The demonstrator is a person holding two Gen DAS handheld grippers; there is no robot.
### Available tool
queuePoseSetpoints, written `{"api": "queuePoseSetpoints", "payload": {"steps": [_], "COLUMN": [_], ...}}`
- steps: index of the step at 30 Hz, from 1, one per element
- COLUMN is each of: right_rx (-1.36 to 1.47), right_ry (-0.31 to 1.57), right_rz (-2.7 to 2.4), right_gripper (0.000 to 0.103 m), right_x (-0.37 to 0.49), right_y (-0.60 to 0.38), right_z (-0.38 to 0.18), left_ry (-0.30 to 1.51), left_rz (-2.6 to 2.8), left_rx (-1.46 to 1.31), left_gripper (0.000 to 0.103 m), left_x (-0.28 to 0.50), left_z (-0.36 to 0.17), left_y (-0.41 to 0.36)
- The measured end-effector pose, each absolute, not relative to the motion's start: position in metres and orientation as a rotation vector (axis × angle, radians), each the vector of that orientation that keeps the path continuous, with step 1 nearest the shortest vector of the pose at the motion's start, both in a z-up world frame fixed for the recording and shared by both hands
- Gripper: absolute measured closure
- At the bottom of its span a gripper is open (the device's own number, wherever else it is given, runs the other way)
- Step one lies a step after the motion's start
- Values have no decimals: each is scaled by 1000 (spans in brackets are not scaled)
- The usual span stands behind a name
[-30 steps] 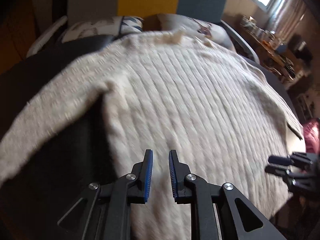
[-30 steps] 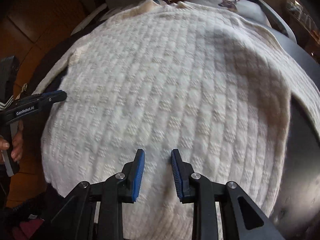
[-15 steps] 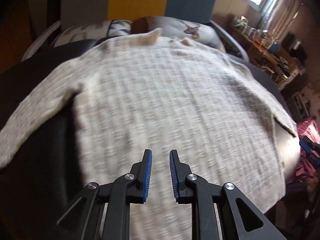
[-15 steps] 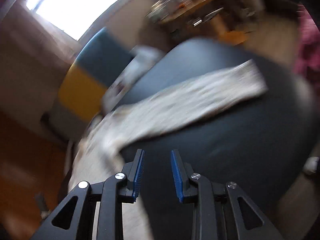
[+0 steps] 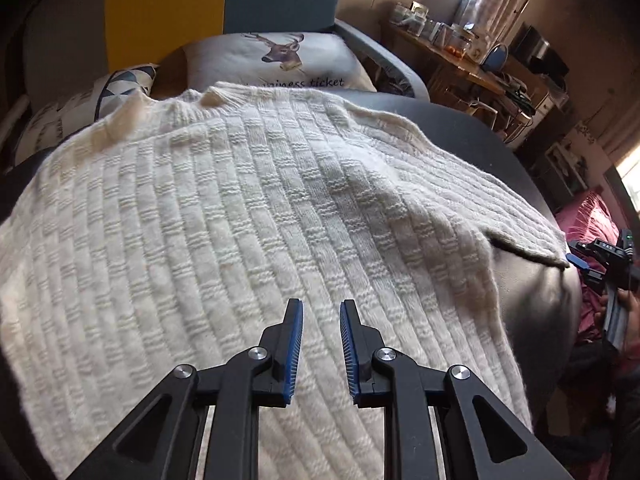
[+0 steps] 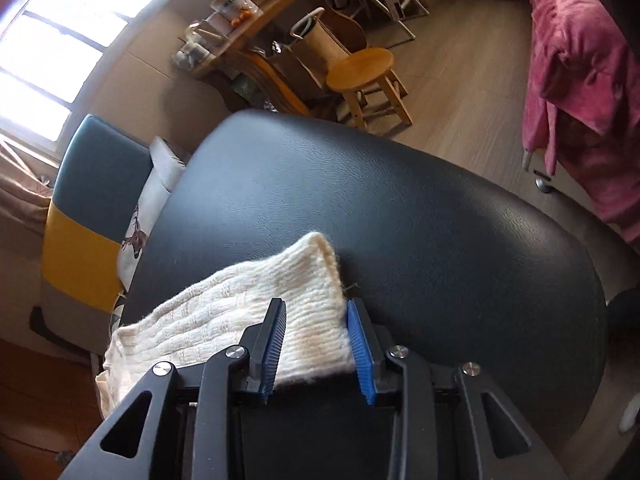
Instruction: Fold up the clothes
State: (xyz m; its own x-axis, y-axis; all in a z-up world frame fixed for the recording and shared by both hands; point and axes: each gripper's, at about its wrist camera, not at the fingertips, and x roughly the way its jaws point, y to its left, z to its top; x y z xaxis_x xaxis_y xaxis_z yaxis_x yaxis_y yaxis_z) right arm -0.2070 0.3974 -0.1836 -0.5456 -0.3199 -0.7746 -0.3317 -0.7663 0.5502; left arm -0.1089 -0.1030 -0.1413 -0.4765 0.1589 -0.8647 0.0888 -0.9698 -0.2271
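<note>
Cream knitted sweater [image 5: 248, 216] is lying flat on the dark sofa seat [image 6: 420, 216], the left gripper [image 5: 320, 344] hovering empty above it, while the right gripper [image 6: 316, 340], jaws opening around the sleeve cuff [image 6: 308, 300], should be biting both layers squarely.

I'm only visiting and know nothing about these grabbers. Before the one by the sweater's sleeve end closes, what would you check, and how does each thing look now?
1. Sleeve cuff lies between the right gripper fingers: ok.
2. Right jaws wide enough for the cuff: ok, they are opening and the pads do not press it.
3. Both layers of the cuff are caught: cannot tell.
4. Sweater body lies spread flat on the dark cushion: ok, apart from a small ridge by the collar.
5. Left gripper holds nothing: ok, it hangs over the body with a narrow gap.
6. Other sleeve laid out: cannot tell.
</note>
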Motion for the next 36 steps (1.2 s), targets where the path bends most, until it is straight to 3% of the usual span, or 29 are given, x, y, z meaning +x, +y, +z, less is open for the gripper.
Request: {"api": "queuePoseSetpoints", "payload": {"steps": [7, 11, 13, 15, 17, 19, 22, 26, 28, 36], "right_rx": [-1500, -1550, -1530, -1536, -1580, -1606, -1560, -1299, -1240, -1432], "right_ry": [1028, 1191, 1164, 1032, 734, 518, 223, -77, -252, -273], "right_rz": [2536, 2566, 2603, 2646, 2653, 2657, 2707, 2809, 2743, 2487], "right_gripper": [69, 65, 64, 65, 83, 94, 95, 95, 95, 95], "right_x": [-201, -205, -209, -213, -218, -220, -220, -205, -206, -259], "right_y": [407, 406, 400, 390, 371, 350, 321, 298, 295, 309], "right_z": [-179, -193, -195, -193, -186, -178, -152, -84, -79, -172], "left_ry": [-409, -400, -403, -419, -413, -385, -354, -319, -301, -176], "left_rz": [2607, 2600, 2602, 2601, 2593, 2580, 2585, 2591, 2591, 2586], "left_rx": [-1666, -1672, -1666, -1665, -1665, -1661, -1654, -1645, -1640, -1626], "left_gripper": [83, 82, 82, 81, 81, 80, 79, 79, 79, 75], "left_x": [-118, -114, -112, -111, -110, -113, -113, -113, -114, -116], "left_z": [-163, -170, -171, -171, -169, -169, -170, -170, -170, -171], "left_y": [-103, -103, -103, -103, -105, -107, -104, -101, -101, -92]}}
